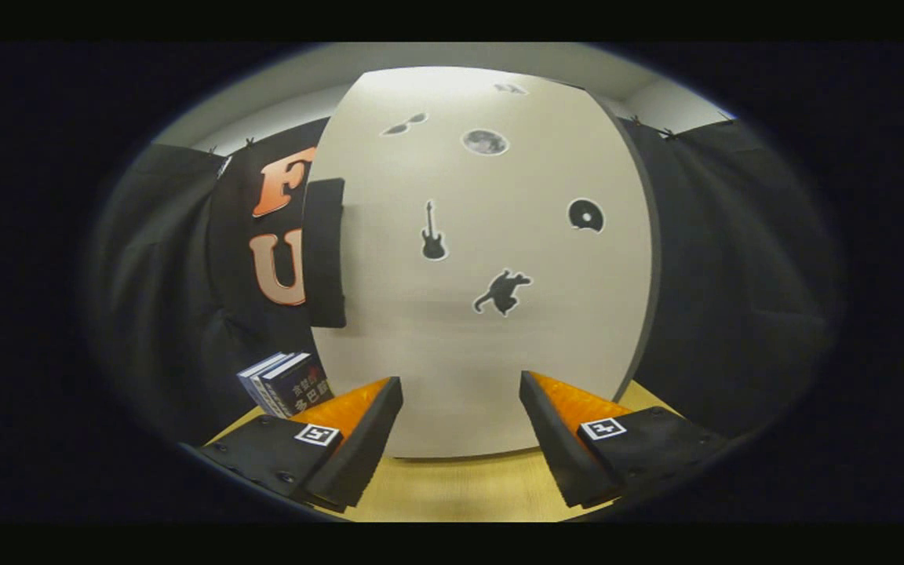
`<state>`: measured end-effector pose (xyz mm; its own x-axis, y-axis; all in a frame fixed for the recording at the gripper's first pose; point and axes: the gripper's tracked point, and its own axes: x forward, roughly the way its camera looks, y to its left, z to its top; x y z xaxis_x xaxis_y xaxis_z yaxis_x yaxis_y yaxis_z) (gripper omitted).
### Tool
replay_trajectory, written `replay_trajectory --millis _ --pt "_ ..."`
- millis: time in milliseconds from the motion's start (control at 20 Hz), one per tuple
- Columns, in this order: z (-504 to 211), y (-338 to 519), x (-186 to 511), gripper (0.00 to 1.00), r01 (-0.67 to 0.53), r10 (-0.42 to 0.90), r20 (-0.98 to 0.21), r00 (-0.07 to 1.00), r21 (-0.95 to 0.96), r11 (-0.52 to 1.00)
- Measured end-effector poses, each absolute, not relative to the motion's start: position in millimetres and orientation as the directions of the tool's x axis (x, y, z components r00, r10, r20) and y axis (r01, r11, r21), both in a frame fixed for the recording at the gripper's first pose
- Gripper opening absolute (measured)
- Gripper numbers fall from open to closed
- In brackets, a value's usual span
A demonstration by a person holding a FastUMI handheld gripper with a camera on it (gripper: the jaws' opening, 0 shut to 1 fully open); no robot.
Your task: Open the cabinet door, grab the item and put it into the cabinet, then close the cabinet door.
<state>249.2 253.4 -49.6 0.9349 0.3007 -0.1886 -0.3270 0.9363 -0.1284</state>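
Fingers [377, 408] of the gripper [460, 408] are spread wide and nothing is held; the gap between them frames bare door and table.

Cabinet door [483, 259] is taken as the landmark. It is shut, flat and pale, facing the gripper and standing just ahead of the fingertips. Small dark stickers are scattered on it: guitar [433, 231], cat [502, 292], disc [585, 215], moon [485, 142], sunglasses [405, 124]. A dark handle [325, 251] is mounted upright on the door's left edge.

Books [286, 383], judged to be the item, stand on the table left of the door, below the handle and just beyond the left finger. So the item is outside the cabinet, at least as far as can be seen.

Step judged: with the door shut and books outside, door opening is most likely in hand. Whether something was already stowed inside cannot be told. If opening is meant, the handle would have to be approached from the left edge and straddled by both fingers before any pull; the swing side cannot be told.

Table [460, 490] is pale wood, smooth, under the cabinet and gripper. Black cloth [734, 275] hangs on both sides of the door; a light wall [421, 59] is seen above it.
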Motion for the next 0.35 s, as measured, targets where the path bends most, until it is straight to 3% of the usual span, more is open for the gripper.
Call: replay_trajectory --millis 350 --pt "11 180 206 0.96 -0.199 0.187 -0.102 0.977 -0.125 0.972"
